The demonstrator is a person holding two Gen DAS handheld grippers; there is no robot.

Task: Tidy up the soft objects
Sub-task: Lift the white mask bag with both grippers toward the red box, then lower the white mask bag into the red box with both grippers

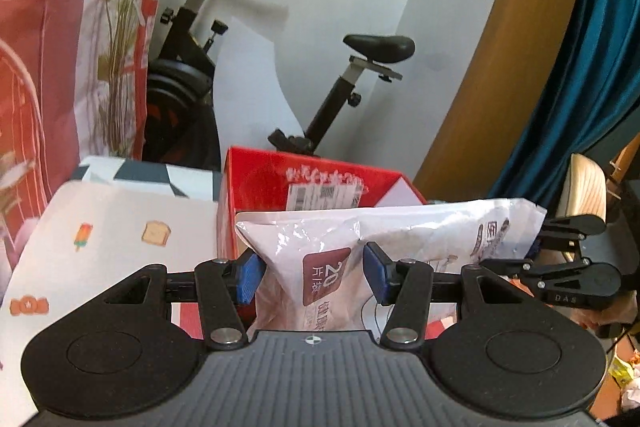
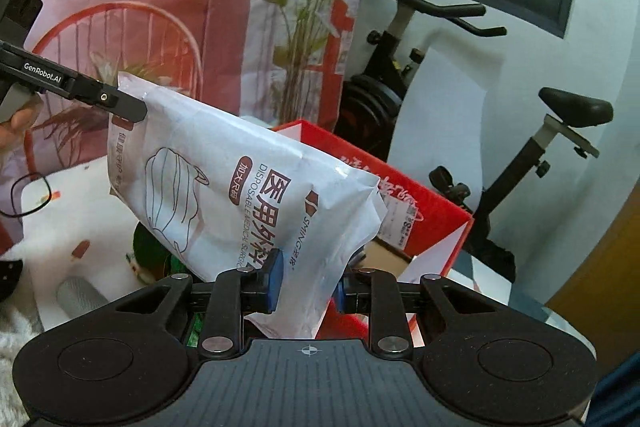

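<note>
A red box (image 1: 280, 183) stands open at the far side, an exercise bike (image 1: 248, 67) behind it. In front, a white mask pack (image 2: 248, 187) hangs in the air between both grippers. The left gripper (image 1: 310, 273) clasps one end; the right gripper (image 2: 306, 279) pinches the other, seemingly fully clenched. The pack looks light, soft and slippery, so the sealed ends are probably the safest hold.

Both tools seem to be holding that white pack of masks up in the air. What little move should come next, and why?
Probably carry the mask pack a little toward the open red box behind it. The left tool and right tool each pinch an end, and the pack hangs clear of the table.
</note>
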